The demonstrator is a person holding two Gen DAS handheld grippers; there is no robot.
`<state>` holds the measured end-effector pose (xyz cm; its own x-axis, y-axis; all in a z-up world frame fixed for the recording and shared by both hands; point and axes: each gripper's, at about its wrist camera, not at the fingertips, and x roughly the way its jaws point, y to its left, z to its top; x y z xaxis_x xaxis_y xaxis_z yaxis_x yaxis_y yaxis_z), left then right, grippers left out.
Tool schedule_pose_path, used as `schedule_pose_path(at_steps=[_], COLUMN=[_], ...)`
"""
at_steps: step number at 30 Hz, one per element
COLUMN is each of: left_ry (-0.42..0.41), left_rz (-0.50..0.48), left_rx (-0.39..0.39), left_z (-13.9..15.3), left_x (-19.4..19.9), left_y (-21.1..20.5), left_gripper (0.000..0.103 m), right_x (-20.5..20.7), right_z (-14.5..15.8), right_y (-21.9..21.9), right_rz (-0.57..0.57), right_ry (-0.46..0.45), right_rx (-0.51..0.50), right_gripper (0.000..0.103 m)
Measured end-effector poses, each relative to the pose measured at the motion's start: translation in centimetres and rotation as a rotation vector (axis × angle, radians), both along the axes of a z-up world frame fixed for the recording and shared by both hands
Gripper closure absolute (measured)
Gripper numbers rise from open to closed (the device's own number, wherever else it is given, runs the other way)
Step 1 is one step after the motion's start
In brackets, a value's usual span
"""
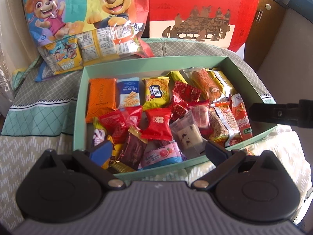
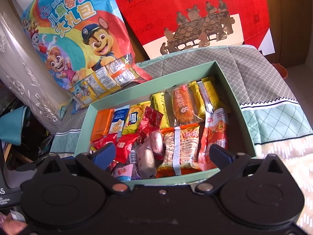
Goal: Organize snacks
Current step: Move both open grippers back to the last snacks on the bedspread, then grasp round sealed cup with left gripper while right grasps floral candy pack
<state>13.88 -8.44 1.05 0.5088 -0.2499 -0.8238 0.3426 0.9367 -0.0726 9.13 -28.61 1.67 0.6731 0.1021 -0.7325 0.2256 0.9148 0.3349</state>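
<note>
Below both hand-held grippers, green snack box (image 1: 252, 78), jaws wide, empty

Cartoon bag (image 1: 82, 13) and red box (image 1: 197, 5) run off the top edge; lower sweets in the tray (image 2: 236, 96) hide under others

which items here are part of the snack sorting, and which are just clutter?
Job:
green box
wrapped snacks in it, e.g. orange packet
cartoon snack bag
left gripper and right gripper, jaws open, empty

Clutter:
red paper bag
patterned cloth
wooden cabinet
</note>
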Motion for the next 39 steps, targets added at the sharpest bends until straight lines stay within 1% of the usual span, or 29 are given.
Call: schedule_pose_path(at_steps=[4, 8, 13, 19, 24, 26, 27, 28, 29, 30, 31, 34, 39], left_ry=[0.015, 0.053, 0.113, 0.182, 0.215, 0.215, 0.211, 0.21, 0.194, 0.171, 0.161, 0.148, 0.124], left_rz=[-0.038, -0.077, -0.087, -0.082, -0.076, -0.075, -0.076, -0.077, -0.074, -0.076, -0.086, -0.073, -0.033], left_rx=[0.006, 0.035, 0.051, 0.026, 0.023, 0.027, 0.024, 0.022, 0.031, 0.041, 0.038, 0.029, 0.018], left_z=[-0.4, -1.7, -3.5, -5.2, -6.4, -6.8, -6.9, -7.1, -7.2, -7.2, -6.9, -6.9, -7.0], left_x=[-2.1, -4.1, -6.4, -8.8, -10.0, -10.4, -10.6, -10.8, -11.0, -11.2, -11.4, -11.1, -9.7], left_y=[0.5, 1.3, 2.8, 4.0, 4.4, 4.4, 4.4, 4.4, 4.4, 4.3, 4.3, 4.2, 4.2], left_gripper=[0.0, 0.0, 0.0, 0.0, 0.0, 0.002, 0.01, 0.026, 0.03, 0.043, 0.06, 0.06, 0.06], right_x=[-1.6, -3.1, -4.7, -6.3, -6.7, -6.8, -6.9, -7.0, -7.0, -7.1, -7.2, -7.3, -6.9], right_z=[-0.2, -0.9, -2.3, -4.3, -5.2, -5.5, -5.6, -5.8, -6.0, -6.3, -6.6, -7.1, -7.4], right_y=[0.1, 0.2, 0.4, 0.6, 0.8, 0.9, 0.9, 1.0, 1.0, 1.0, 0.9, 0.8, 0.9], right_rz=[-0.003, -0.006, -0.015, -0.032, -0.032, -0.033, -0.035, -0.038, -0.04, -0.044, -0.049, -0.056, -0.064], right_ry=[0.004, 0.021, 0.053, 0.098, 0.119, 0.121, 0.121, 0.123, 0.127, 0.135, 0.143, 0.15, 0.128], right_rx=[0.004, 0.014, 0.046, 0.085, 0.085, 0.084, 0.082, 0.078, 0.076, 0.075, 0.078, 0.074, 0.018], right_gripper=[0.0, 0.0, 0.0, 0.0, 0.0, 0.0, 0.0, 0.0, 0.0, 0.0, 0.0, 0.0, 0.0])
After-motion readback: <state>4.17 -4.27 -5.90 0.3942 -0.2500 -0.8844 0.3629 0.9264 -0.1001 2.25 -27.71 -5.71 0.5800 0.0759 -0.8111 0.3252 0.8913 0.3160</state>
